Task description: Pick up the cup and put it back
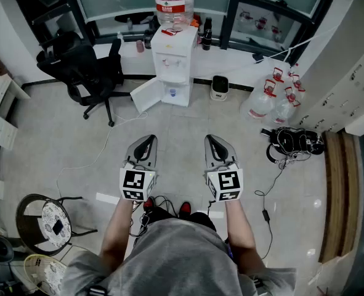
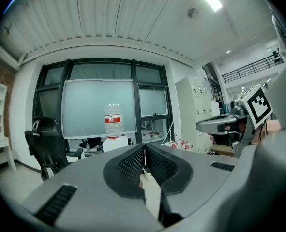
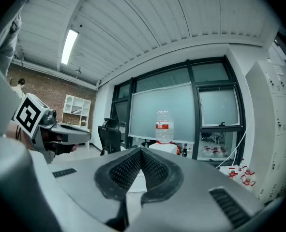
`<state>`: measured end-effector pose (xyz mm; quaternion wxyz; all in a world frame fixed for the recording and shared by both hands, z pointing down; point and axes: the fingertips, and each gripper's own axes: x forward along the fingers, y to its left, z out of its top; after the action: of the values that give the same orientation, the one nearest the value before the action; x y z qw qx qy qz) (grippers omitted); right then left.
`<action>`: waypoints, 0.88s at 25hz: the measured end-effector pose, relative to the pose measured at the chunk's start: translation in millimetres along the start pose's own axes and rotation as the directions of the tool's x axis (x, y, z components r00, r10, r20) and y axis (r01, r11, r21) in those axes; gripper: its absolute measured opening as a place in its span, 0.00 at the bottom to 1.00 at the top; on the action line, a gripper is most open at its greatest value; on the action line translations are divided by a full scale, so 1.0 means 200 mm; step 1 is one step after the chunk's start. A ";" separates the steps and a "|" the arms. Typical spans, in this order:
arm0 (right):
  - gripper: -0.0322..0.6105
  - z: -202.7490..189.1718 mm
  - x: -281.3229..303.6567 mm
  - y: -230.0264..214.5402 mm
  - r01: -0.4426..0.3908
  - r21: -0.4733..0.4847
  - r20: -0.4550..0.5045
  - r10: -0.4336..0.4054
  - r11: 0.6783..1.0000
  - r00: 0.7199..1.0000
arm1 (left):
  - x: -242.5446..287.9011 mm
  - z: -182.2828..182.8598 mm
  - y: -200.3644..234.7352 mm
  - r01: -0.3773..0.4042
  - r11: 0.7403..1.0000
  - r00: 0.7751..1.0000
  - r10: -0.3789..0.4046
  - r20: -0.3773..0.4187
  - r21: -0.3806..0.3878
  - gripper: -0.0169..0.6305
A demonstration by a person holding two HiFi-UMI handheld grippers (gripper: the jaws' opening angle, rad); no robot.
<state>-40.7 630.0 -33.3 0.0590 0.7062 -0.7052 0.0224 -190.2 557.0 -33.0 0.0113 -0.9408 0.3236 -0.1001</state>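
Nearest to us is the person's grey shirt [image 1: 182, 258], and from it two bare arms [image 1: 116, 233] reach forward over the pale tiled floor [image 1: 182, 119]. Between the arms, low on the floor, we see a pair of red shoes [image 1: 148, 205].

Each arm ends at a gripper. The two grippers are side by side, a little apart, and both point toward the far wall. The left gripper [image 1: 149, 139] has its jaws fully together, the ribbed pads [image 2: 133, 164] meeting along their length, and it holds nothing. The right gripper [image 1: 211, 139] is also closed tight and empty.

To the left, near the person, stands a round stool [image 1: 49, 224]. To the right, black cables [image 1: 289, 143] lie on the floor.

Farther away a white water dispenser [image 1: 171, 63] stands against the wall, with a large bottle [image 1: 173, 2] on top and its lower door [image 1: 148, 95] hanging open. A black office chair [image 1: 83, 66] is on its left, and a small bin [image 1: 219, 87] and some clear jugs [image 1: 262, 103] are on its right.

On the white ledge [image 1: 231, 59] under the window, just left of the dispenser, stands what looks like a small cup [image 1: 140, 45]. It is too small to tell for sure, and it is well apart from both grippers.
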 end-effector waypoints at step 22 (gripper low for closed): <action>0.08 -0.04 0.39 -0.25 0.007 0.010 -0.018 -0.006 1.000 1.000 | 0.47 0.03 0.12 -0.002 1.000 1.000 0.002 0.010 -0.002 0.06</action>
<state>9.6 552.9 -18.3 0.0618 0.7085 -0.7022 0.0318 -131.0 479.0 -24.2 0.0120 -0.9410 0.3244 -0.0950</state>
